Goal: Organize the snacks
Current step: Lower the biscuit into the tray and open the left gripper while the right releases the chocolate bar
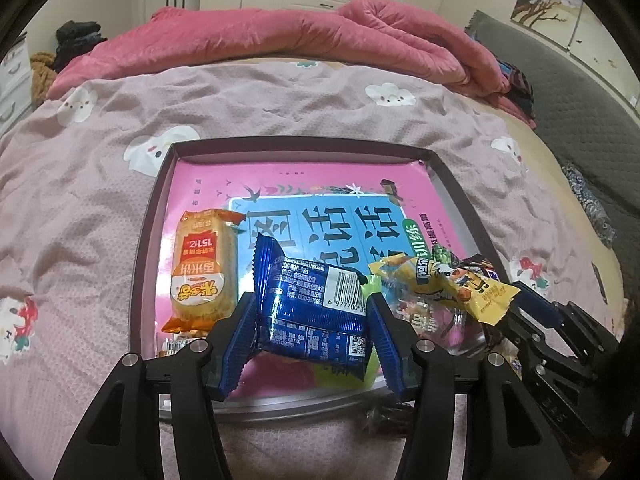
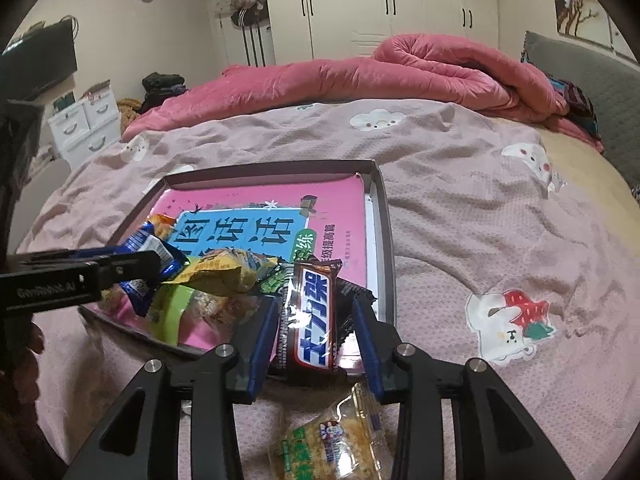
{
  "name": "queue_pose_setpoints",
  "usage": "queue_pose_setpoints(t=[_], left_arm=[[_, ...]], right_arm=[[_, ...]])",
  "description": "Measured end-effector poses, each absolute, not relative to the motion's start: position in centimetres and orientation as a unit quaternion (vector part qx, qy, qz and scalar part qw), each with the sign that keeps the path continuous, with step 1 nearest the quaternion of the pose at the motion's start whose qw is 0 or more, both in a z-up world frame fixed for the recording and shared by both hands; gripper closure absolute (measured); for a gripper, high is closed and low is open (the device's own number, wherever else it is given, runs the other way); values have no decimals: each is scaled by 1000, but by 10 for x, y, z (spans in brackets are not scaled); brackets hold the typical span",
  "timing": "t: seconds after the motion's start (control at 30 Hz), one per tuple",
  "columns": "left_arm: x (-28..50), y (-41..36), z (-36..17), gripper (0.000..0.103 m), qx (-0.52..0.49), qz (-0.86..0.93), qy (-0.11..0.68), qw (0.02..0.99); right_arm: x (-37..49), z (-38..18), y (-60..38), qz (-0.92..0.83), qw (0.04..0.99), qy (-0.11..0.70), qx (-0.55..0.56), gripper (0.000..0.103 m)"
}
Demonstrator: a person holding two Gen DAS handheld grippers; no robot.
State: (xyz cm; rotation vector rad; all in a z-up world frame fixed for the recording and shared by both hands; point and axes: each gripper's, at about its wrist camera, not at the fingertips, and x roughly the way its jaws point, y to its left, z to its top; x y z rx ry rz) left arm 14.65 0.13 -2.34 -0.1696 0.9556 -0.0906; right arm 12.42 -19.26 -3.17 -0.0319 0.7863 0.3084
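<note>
Nearest, on the pink bedspread (image 2: 460,208) under the right gripper (image 2: 316,344), lies a clear packet with green print (image 2: 332,440), outside the tray. The right gripper points forward and slightly down, its blue pads closed on a brown chocolate bar (image 2: 314,316) held upright over the tray's near edge. The left gripper (image 1: 312,340) reaches in level from the left – its pads pinch a blue wrapped snack (image 1: 316,300), barcode side up, above the shallow tray (image 1: 148,248). Inside the tray, on a pink book cover (image 1: 280,180), an orange rice-cracker pack (image 1: 204,268) lies at the left and a yellow packet (image 1: 440,280) at the right – touching the blue snack in the right wrist view. Beyond, a rolled pink quilt (image 2: 420,68), then white wardrobes (image 2: 400,4)
</note>
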Motion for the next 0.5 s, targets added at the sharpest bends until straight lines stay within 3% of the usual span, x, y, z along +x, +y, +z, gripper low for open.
queue_pose_setpoints(t=[0.07, 0.5], left_arm=[[145, 2, -22, 46, -80, -42, 457, 885], [137, 6, -12, 41, -85, -43, 452, 887]], right_arm=[[127, -31, -191, 147, 914, 377, -20, 73], [149, -37, -198, 128, 918, 376, -11, 73]])
